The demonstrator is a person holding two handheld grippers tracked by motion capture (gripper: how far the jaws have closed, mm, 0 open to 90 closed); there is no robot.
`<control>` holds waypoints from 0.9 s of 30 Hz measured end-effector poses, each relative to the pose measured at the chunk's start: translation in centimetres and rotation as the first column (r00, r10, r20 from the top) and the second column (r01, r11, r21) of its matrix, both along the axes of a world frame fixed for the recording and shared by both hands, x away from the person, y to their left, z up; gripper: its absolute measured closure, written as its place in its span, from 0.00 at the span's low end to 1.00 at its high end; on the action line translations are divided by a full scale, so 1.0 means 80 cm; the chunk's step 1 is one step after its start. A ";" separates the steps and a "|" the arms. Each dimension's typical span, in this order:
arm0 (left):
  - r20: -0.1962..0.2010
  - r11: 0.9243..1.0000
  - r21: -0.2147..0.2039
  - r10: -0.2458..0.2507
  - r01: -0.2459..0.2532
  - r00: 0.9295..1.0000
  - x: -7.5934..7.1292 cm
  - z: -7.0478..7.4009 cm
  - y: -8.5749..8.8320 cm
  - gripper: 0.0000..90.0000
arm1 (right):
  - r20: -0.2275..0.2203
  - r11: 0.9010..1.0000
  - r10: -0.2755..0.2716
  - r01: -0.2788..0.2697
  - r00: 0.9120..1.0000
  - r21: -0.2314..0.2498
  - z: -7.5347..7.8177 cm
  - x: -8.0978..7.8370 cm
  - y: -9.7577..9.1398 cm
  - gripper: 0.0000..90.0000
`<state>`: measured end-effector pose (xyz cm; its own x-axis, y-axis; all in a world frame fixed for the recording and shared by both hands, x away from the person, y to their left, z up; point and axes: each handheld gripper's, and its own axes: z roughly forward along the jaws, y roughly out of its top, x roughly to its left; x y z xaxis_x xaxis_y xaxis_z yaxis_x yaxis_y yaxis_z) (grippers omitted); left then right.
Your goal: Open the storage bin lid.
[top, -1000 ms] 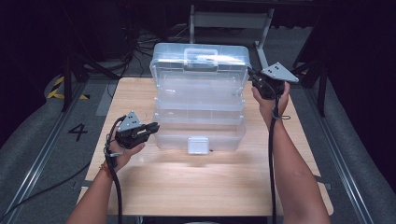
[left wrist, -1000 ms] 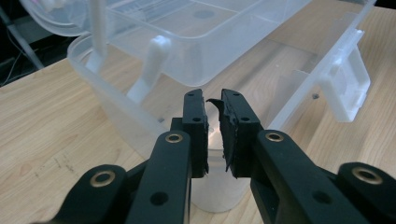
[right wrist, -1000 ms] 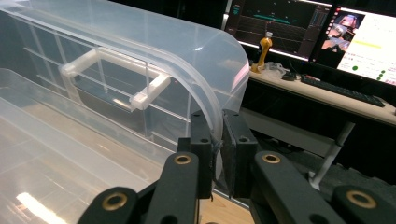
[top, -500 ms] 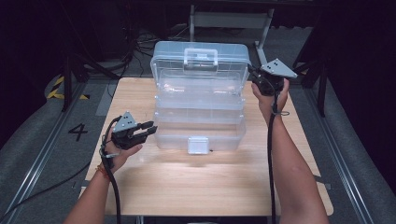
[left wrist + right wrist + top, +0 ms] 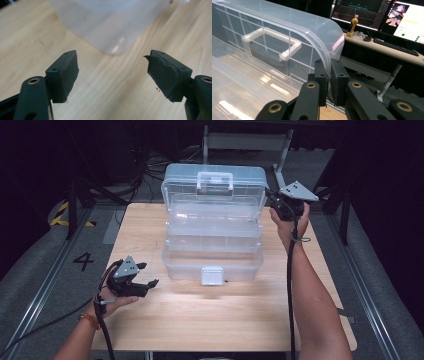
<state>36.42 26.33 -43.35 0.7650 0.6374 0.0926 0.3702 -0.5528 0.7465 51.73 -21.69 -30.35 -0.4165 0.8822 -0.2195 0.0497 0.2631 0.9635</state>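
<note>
Toolbox (image 5: pixel 214 235), clear plastic, sits at the middle of the wooden table (image 5: pixel 225 320), lid (image 5: pixel 215 182) swung up and back, tiered trays stepped out, white latch (image 5: pixel 211 275) facing me. On my left, the left gripper (image 5: pixel 142 275) hovers low over the bare wood just beside the box's front left corner; its jaws have just been opening and stand spread, nothing between them. Across to the right, the right gripper (image 5: pixel 328 82) is clenched on the rim of the raised lid at its right corner, the pads pinching the plastic edge.
</note>
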 end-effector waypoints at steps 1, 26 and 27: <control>-0.014 1.000 0.012 0.004 -0.004 1.000 -0.002 -0.005 0.002 0.27 | -0.001 1.000 0.001 -0.001 1.000 0.001 0.000 0.001 0.000 0.95; -0.157 0.998 0.020 0.069 -0.066 0.985 -0.018 -0.057 0.023 0.21 | -0.045 1.000 0.022 -0.021 0.999 0.016 0.008 0.027 -0.003 0.95; -0.158 0.998 0.009 0.069 -0.068 0.985 -0.018 -0.057 0.023 0.21 | -0.045 1.000 0.020 -0.020 0.999 0.013 0.008 0.028 -0.003 0.95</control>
